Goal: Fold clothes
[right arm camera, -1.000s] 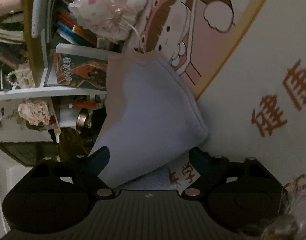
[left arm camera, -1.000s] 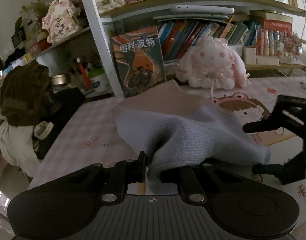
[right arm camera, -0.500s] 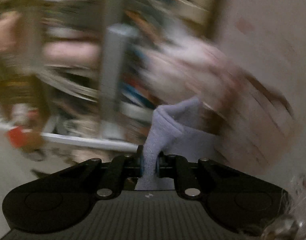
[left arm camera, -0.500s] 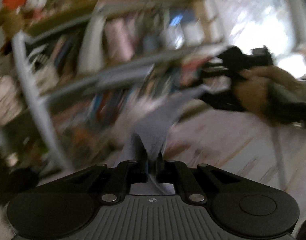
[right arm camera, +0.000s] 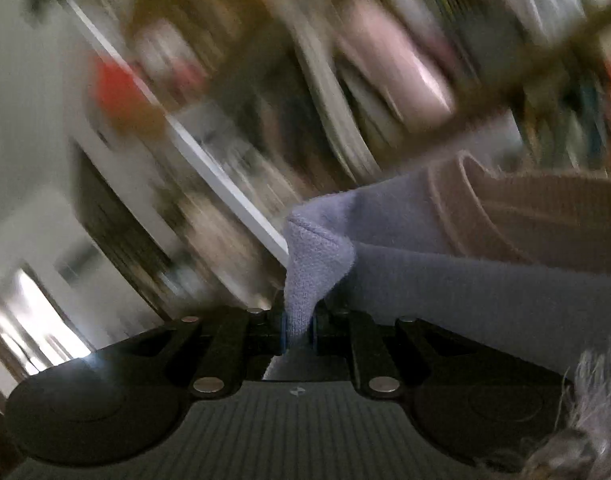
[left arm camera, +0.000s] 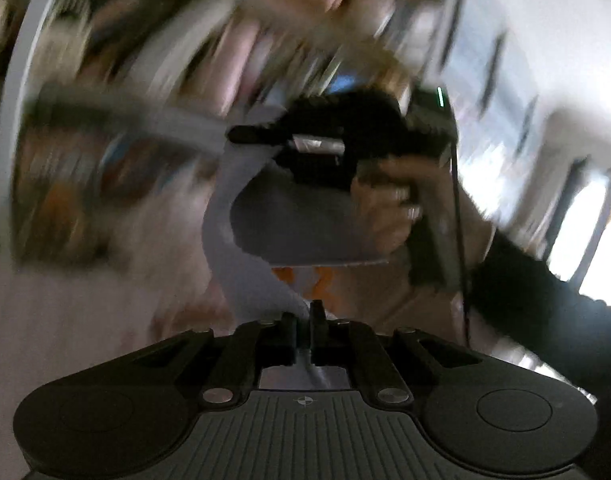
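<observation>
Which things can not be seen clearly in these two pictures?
- Shelves, both views: motion blur, nothing on them readable.
- Table, left wrist view: blurred; out of frame in the right wrist view.
- Garment: its full shape, cut off by the frame edge.
- Right gripper fingertips, left wrist view: blurred.

— Where does the cloth hang?
— Between the two: its near end in the left hand-held gripper, its far end up at the right hand-held gripper.
— And behind?
— Blurred shelves; the desk lies below, left.
</observation>
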### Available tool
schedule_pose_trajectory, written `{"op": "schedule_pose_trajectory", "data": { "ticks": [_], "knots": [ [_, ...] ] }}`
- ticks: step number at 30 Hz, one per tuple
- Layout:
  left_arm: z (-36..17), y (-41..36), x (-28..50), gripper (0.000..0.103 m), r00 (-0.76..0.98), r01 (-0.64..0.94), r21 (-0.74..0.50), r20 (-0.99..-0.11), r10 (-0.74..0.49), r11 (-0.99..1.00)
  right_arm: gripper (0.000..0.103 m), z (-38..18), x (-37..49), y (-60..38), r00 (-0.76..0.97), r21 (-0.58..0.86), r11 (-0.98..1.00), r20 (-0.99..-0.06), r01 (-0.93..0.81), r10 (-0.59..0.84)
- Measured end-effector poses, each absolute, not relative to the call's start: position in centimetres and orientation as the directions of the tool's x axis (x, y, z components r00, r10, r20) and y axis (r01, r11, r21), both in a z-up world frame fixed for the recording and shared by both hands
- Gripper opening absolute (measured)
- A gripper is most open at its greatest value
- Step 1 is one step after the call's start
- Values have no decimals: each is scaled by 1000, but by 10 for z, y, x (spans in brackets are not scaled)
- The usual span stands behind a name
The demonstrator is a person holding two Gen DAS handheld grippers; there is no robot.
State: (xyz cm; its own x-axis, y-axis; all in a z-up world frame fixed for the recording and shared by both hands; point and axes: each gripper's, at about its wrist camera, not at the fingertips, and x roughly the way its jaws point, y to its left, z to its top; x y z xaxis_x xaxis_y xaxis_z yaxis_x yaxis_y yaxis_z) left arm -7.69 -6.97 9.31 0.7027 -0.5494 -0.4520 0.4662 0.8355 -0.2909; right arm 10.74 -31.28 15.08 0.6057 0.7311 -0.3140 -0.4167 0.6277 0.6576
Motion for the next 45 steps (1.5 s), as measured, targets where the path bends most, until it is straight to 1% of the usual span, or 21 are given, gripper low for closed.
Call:
{"op": "schedule_pose_trajectory", "data": {
  "ticks": [2, 3, 6, 8, 9, 11, 13, 14, 15, 16, 19, 23, 26, 30, 33, 35, 36, 37, 38, 39, 45],
  "knots": [
    [58, -69, -71, 5, 668, 401, -252, -577, -469, 881, 10, 103, 120, -288, 554, 641, 680, -442, -355, 705],
    [45, -68, -72, 5, 656, 379, -224, -619, -431, 898, 10, 85, 123, -278, 533, 640, 692, -477, -335, 699],
    [22, -58, -76, 6, 644, 289, -157, -697, -314, 944, 10, 37, 131, -250, 466, 635, 720, -566, -280, 680],
    [24, -48, -78, 13, 650, 233, -167, -706, -281, 958, 10, 27, 136, -233, 444, 638, 714, -571, -290, 690],
    [26, -44, -81, 14, 654, 212, -161, -709, -262, 964, 10, 23, 138, -224, 433, 639, 709, -572, -297, 697],
    [30, -38, -85, 19, 659, 175, -131, -721, -215, 976, 11, 22, 142, -207, 428, 594, 735, -600, -328, 676],
    [38, -35, -90, 22, 668, 146, -74, -728, -153, 987, 21, 21, 137, -196, 427, 553, 752, -620, -358, 659],
    [42, -32, -93, 28, 679, 129, -40, -725, -118, 991, 26, 21, 133, -194, 427, 544, 754, -622, -369, 657],
    [50, -28, -99, 32, 693, 112, -12, -716, -87, 994, 42, 23, 126, -197, 425, 549, 741, -607, -386, 672],
    [57, -24, -104, 34, 711, 92, 14, -701, -56, 996, 49, 26, 118, -206, 435, 544, 738, -596, -399, 675],
    [68, -18, -97, 37, 753, 72, 39, -657, -28, 997, 50, 34, 92, -235, 468, 521, 734, -566, -435, 679],
    [73, -40, -70, 37, 770, 142, 1, -628, -110, 990, 50, 34, 52, -298, 547, 449, 810, -598, -377, 586],
    [67, -78, -40, 37, 761, 249, -15, -616, -205, 968, 50, 22, 18, -344, 602, 316, 908, -680, -276, 419],
    [53, -146, 6, 37, 717, 410, 23, -625, -308, 912, 50, 3, -22, -386, 624, 128, 977, -753, -172, 208],
    [44, -194, 28, 37, 688, 499, 57, -633, -355, 865, 50, -12, -41, -402, 605, 67, 988, -784, -137, 137],
    [35, -220, 40, 37, 662, 538, 84, -658, -359, 839, 47, -22, -51, -407, 586, 73, 990, -799, -122, 131],
    [30, -234, 45, 37, 648, 556, 97, -672, -358, 825, 41, -27, -55, -408, 570, 89, 989, -809, -118, 141],
    [25, -244, 48, 37, 634, 573, 108, -686, -356, 812, 31, -27, -59, -406, 577, 87, 988, -804, -125, 144],
    [19, -253, 50, 37, 621, 586, 123, -703, -346, 801, 25, -27, -63, -404, 574, 87, 986, -804, -142, 154],
    [14, -261, 51, 37, 608, 597, 138, -721, -333, 790, 14, -25, -66, -404, 560, 108, 982, -809, -157, 178],
    [-9, -289, 54, 37, 601, 609, 251, -765, -231, 753, 12, -11, -82, -410, 468, 232, 950, -829, -209, 306]
  ]
}}
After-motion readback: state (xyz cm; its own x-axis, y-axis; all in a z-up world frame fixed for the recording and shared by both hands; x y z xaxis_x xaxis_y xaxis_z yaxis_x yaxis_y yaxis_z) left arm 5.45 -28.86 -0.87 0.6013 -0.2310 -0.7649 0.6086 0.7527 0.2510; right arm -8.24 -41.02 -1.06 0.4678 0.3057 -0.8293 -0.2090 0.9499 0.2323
